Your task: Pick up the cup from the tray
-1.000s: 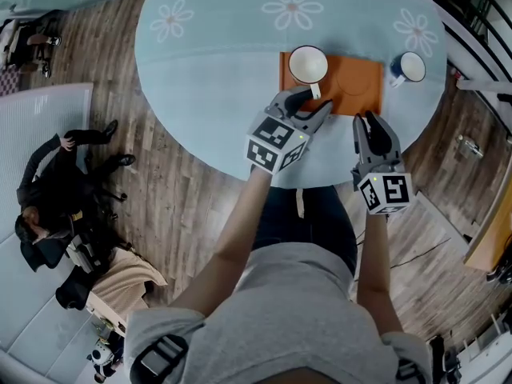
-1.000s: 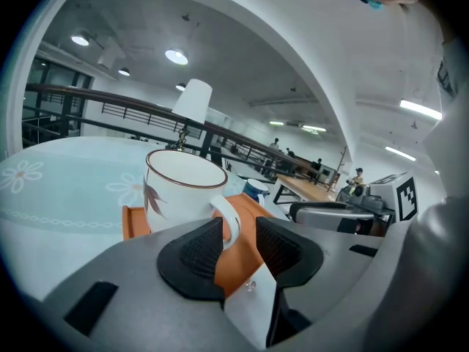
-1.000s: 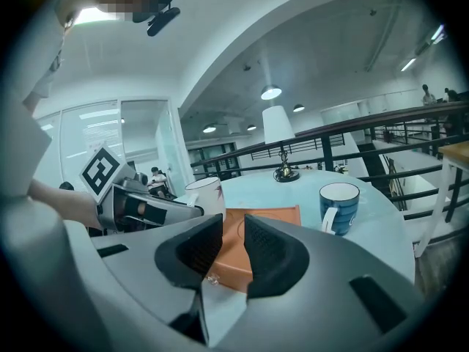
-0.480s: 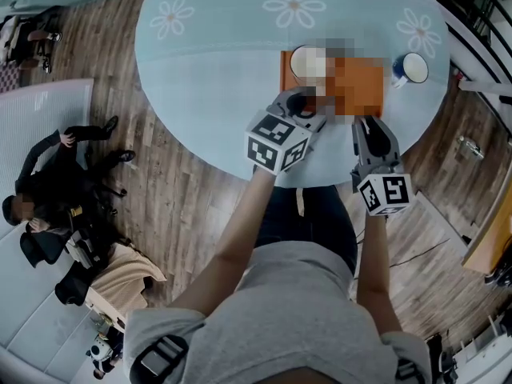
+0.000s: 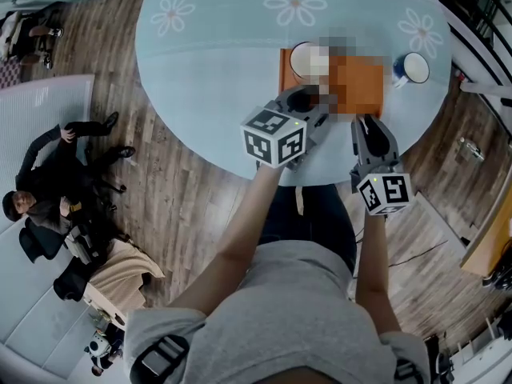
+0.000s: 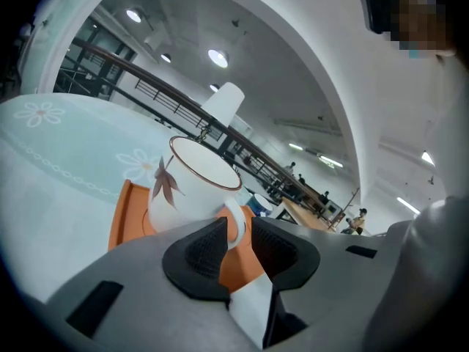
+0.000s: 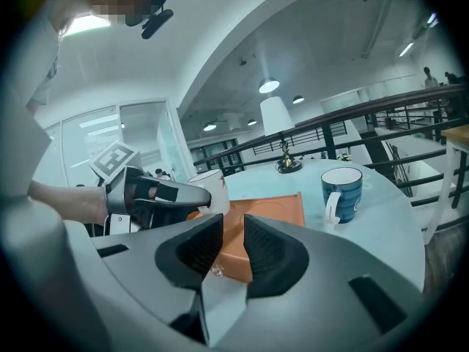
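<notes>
Cup (image 6: 192, 189) sits on the orange tray (image 6: 119, 222), not yet lifted. Its handle is pinched by the left tool (image 6: 236, 235), whose jaws have just been closing. The right tool (image 7: 233, 246) hovers slightly open and empty. Lifting remains.

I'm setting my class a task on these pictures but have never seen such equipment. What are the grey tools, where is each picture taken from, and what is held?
No robot here: a person holds a two-jaw gripper in each hand; the patterned cube is part of one. The head view looks down from the person's head; the two gripper views ride on the grippers, looking along their jaws. On the round table lies an orange tray carrying a white cup, with a blue mug beside it. The left gripper has just been closing its jaws on the cup's handle, which sits between them. The right gripper is open and empty, short of the tray.
</notes>
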Demonstrator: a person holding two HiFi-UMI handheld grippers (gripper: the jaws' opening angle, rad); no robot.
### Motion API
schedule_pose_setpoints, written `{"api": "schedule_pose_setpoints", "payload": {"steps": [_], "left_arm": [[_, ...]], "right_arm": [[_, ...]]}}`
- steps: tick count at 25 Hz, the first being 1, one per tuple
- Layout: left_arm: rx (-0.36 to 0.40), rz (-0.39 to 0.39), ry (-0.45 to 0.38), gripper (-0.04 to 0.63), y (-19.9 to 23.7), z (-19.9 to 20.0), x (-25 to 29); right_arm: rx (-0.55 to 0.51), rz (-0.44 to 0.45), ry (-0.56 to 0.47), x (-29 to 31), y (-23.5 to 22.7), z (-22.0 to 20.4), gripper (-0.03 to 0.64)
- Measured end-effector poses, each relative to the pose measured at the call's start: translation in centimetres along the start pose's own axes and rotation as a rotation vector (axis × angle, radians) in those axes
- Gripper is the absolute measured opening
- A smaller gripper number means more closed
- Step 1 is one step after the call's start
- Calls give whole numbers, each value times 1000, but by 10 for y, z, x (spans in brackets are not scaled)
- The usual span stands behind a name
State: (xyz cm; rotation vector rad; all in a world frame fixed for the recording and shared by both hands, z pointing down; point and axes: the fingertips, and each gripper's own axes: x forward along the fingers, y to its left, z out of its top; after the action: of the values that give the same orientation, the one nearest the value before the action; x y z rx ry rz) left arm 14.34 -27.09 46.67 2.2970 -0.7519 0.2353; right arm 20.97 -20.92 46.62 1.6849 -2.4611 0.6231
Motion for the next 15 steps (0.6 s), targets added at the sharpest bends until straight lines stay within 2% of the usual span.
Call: {"api": "schedule_pose_setpoints", "payload": {"steps": [2, 4, 9, 15], "left_arm": [[-1, 12, -5, 81, 3, 0, 0], [8, 11, -5, 80, 3, 0, 1], [132, 33, -2, 48, -1, 4, 1], [150, 7, -31, 44, -3, 3, -3]], "right_arm": [[1, 3, 1, 1, 0, -1, 83], [5, 4, 4, 1, 0, -3, 83], [8, 17, 12, 3, 4, -6, 83], [4, 28, 15, 3, 4, -6, 81]]}}
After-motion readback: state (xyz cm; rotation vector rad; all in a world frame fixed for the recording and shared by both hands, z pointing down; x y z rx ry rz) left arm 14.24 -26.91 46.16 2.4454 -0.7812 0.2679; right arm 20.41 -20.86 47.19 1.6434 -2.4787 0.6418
